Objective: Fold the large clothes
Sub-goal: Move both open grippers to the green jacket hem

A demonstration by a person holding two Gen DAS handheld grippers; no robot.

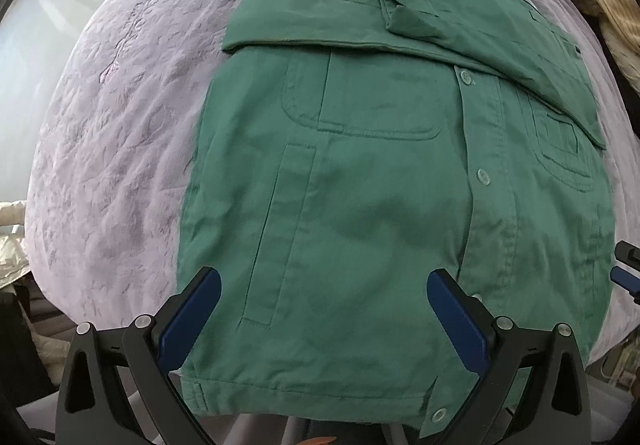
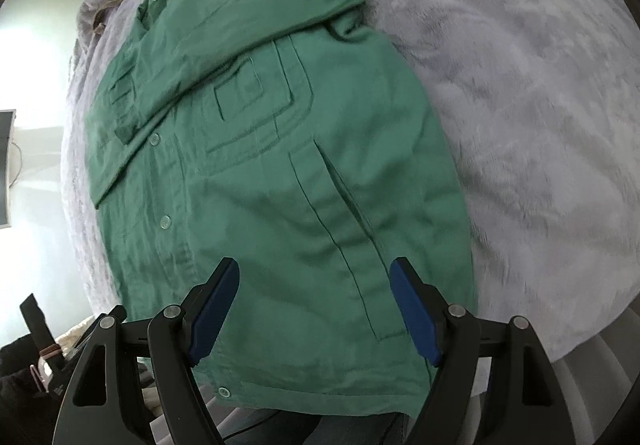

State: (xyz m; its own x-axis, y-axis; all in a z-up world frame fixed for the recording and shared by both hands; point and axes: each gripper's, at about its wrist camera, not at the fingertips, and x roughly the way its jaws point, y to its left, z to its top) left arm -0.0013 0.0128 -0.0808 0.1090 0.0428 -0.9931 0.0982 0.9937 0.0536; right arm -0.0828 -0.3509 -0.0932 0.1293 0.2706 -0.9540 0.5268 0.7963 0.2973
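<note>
Green cotton shirt [image 1: 380,173] with buttons down the front lies flat on a soft, fuzzy lilac blanket [image 1: 120,149] that covers a bed. Its two sleeves are already folded in across the chest, so the top part looks like a neat band, and one cuff [image 1: 404,1] lies on top near the collar. The bottom half is still spread out, with its hem [image 1: 312,391] close to the near edge of the bed.

Both claws hang over that bottom part. The left gripper [image 1: 324,285] points straight down with its blue pads spread wide, and nothing is between them. The right gripper [image 2: 316,277] is also let go, its pads apart over the cloth near the long side pocket [image 2: 344,229], and it pinches nothing. From the left camera, a bit of the right claw shows at the shirt's far side.

So the sleeve step looks finished, and the next step is likely folding the bottom up to the top. For that, each claw would need to go down to the hem, one near each corner, and pinch the cloth there. Then both should lift together and carry the hem toward the collar, keeping it even so the shirt does not twist.

A tan bundle of cloth [image 1: 600,5] sits off at the far edge of the bed.
</note>
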